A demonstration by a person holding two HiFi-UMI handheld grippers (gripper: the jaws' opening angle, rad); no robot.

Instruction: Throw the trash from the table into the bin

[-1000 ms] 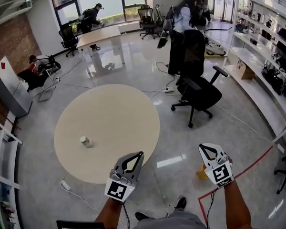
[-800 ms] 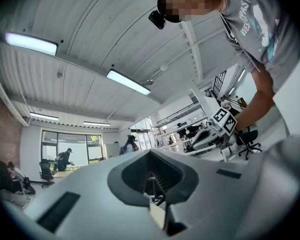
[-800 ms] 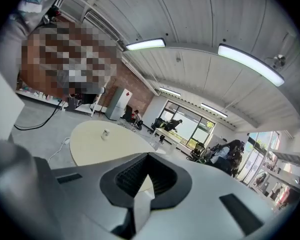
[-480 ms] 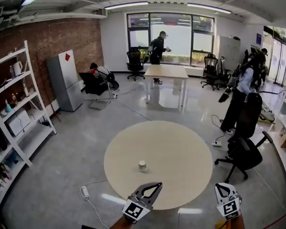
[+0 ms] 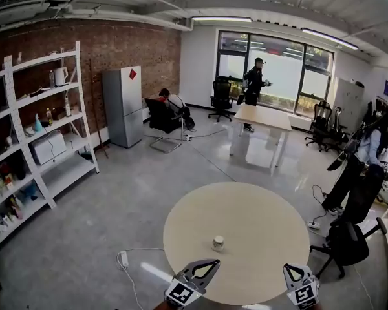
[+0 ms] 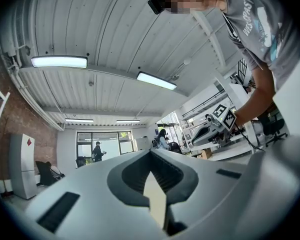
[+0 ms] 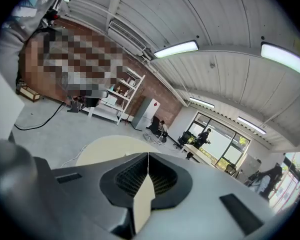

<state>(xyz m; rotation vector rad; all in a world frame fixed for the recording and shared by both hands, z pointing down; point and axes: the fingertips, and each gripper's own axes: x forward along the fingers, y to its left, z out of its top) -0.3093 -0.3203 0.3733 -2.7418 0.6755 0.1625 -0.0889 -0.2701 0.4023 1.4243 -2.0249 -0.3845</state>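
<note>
— What takes up most of the floor?
— A round beige table (image 5: pixel 258 225) in the middle. A grey fridge (image 5: pixel 124 105) stands by the brick wall, and a black office chair (image 5: pixel 348 243) is just right of the table.
— And the grippers?
— Both are low at the table's near edge. The left gripper (image 5: pixel 213 262) has its jaws pressed together with nothing between them. The right gripper (image 5: pixel 290 268) is closed and empty too.
— The trash?
— A small pale piece of trash (image 5: pixel 218 243) sits on the tabletop, just ahead of the left gripper and not touching it.
</note>
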